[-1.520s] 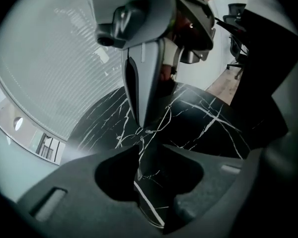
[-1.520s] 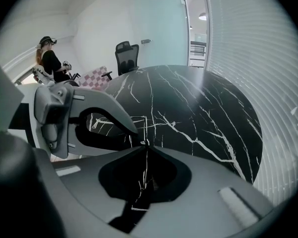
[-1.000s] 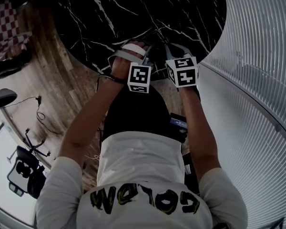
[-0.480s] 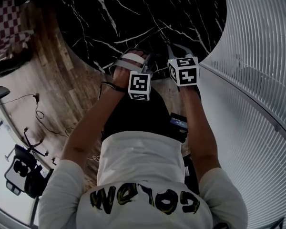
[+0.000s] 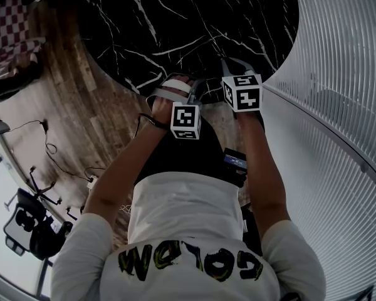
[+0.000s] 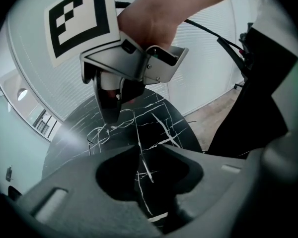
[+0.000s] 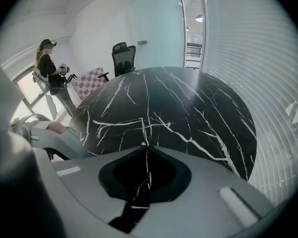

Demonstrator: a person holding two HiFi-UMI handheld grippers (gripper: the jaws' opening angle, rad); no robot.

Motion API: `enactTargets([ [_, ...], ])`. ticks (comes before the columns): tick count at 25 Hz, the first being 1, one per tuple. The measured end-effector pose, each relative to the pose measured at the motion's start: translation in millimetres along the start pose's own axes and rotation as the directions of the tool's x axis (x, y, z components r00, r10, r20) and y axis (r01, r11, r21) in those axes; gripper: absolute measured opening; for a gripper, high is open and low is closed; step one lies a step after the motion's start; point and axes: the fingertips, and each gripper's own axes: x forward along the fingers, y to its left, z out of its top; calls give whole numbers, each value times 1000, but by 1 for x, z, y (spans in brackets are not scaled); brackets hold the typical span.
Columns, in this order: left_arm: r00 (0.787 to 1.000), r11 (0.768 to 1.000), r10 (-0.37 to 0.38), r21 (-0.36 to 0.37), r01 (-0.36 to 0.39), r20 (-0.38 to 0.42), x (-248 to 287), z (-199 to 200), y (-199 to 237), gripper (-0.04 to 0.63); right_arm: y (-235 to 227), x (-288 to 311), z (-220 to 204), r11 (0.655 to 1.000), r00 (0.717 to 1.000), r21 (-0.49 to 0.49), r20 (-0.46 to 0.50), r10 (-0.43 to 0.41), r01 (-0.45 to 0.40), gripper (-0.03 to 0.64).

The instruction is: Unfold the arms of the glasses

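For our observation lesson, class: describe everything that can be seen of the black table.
The table is round, with a black marble-look top crossed by thin white veins. It stands on a wood-look floor beside a ribbed white wall. The left gripper and right gripper hang over its near edge; contact cannot be told. A thin wire outline, perhaps the glasses, shows against it at the right gripper's tip.
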Motion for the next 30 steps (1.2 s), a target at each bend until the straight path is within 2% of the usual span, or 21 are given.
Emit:
enactTargets([
  [9, 1000, 999, -4, -35, 4, 13, -1, 5, -12, 114, 2, -1, -3, 1000, 1000, -8, -9, -3, 3, 12],
  [14, 1000, 998, 5, -59, -4, 17, 3, -1, -11, 114, 6, 0, -9, 999, 999, -50, -33, -5, 4, 17],
  [19, 999, 993, 0, -120, 5, 37, 1, -5, -9, 125, 9, 1, -9, 998, 1000, -68, -31, 1, -3, 122],
  [22, 998, 982, -3, -187, 15, 62, -4, -5, -4, 147, 9, -5, -6, 997, 1000, -72, -13, 6, -7, 163],
  [26, 995, 963, 22, -269, 6, 101, -22, -4, 9, 155, 8, -24, 9, 997, 999, -77, 45, 13, -9, 178],
  [28, 989, 942, 50, -336, -2, 136, -40, 0, 19, 155, 6, -42, 17, 998, 996, -67, 86, 15, -9, 178],
  [30, 980, 909, 95, -418, -13, 175, -64, 6, 33, 155, 5, -64, 26, 999, 991, -51, 132, 17, -10, 169],
])
